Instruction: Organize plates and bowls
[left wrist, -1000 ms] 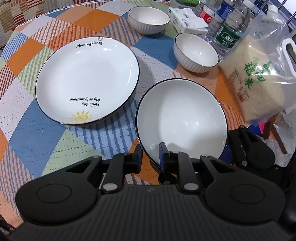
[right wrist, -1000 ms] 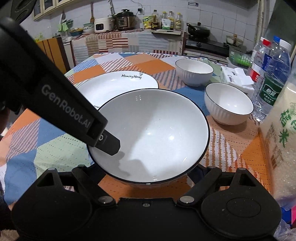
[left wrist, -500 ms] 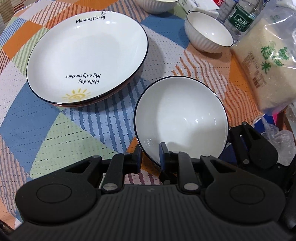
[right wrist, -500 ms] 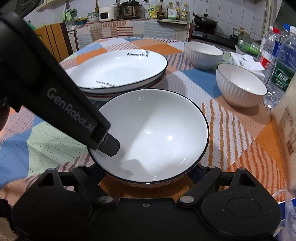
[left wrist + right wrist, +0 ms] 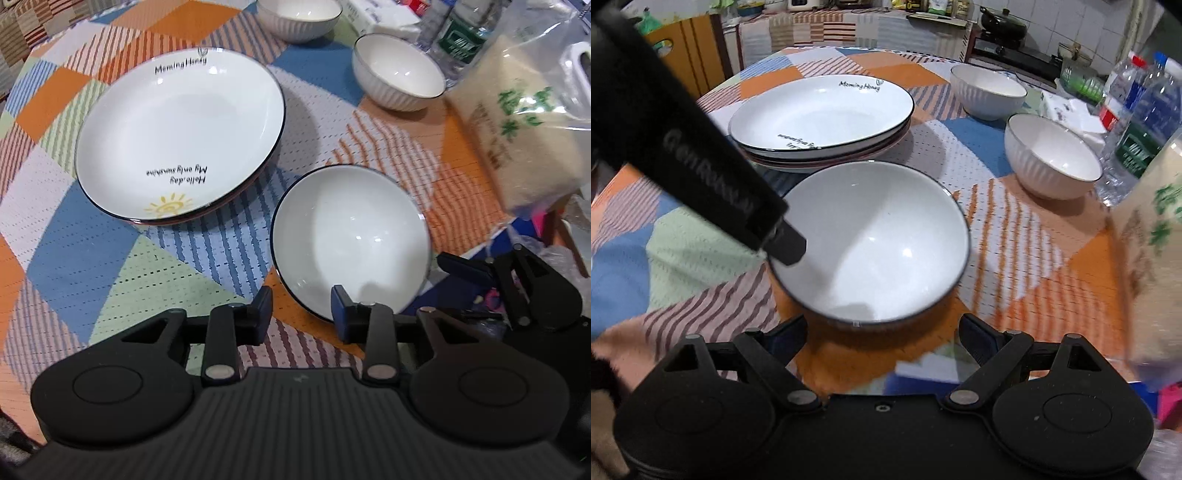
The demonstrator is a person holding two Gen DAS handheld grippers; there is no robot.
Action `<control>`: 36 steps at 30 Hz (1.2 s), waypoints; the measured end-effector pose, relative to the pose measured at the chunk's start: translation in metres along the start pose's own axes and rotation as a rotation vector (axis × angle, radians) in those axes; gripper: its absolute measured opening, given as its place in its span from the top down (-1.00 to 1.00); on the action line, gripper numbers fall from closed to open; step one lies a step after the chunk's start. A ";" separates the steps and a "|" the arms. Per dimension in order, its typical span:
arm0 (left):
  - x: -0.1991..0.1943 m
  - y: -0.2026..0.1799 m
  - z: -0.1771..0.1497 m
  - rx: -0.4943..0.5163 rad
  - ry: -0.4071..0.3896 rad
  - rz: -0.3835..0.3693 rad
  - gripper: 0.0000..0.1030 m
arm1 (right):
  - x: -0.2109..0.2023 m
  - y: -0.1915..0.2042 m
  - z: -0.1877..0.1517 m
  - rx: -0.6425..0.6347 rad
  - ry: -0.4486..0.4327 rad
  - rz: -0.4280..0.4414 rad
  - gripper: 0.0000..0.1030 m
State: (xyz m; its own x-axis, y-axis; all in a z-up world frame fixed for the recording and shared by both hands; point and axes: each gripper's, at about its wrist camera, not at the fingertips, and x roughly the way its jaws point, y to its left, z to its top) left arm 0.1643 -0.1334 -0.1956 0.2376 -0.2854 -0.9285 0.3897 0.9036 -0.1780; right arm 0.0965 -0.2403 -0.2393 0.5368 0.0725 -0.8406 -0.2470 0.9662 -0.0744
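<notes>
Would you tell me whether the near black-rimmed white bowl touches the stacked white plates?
Apart. The left wrist view shows striped tablecloth between the black-rimmed white bowl and the stacked white plates.

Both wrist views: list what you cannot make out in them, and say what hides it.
- Plate stack, right wrist view: how many plates lie under the top one; only thin edges show.
- Rice bag, right wrist view: its print is motion-blurred and the frame edge cuts it.
- Big bowl, left wrist view: its near rim, hidden behind the left gripper finger.
- Water bottles, left wrist view: tops cut off by the upper edge.
</notes>
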 end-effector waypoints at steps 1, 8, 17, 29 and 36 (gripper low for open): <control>-0.007 -0.001 0.000 0.011 -0.007 0.003 0.30 | -0.009 -0.002 0.000 0.003 -0.006 0.004 -0.78; -0.053 -0.012 0.005 0.079 -0.062 0.043 0.13 | -0.069 -0.026 0.014 0.045 -0.066 0.011 -0.78; -0.095 -0.013 0.035 0.139 -0.102 0.051 0.06 | -0.107 -0.061 0.044 0.104 -0.187 -0.016 -0.78; -0.079 -0.024 0.092 0.150 -0.158 0.083 0.05 | -0.055 -0.118 0.069 0.380 -0.193 0.076 -0.78; -0.039 -0.037 0.126 0.143 -0.226 0.029 0.12 | -0.012 -0.125 0.072 0.414 -0.209 -0.020 -0.78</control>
State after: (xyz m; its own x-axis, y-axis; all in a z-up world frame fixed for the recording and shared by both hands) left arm 0.2527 -0.1960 -0.1122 0.4370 -0.3383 -0.8334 0.4974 0.8629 -0.0894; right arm 0.1789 -0.3445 -0.1810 0.6999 0.0602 -0.7117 0.0854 0.9822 0.1671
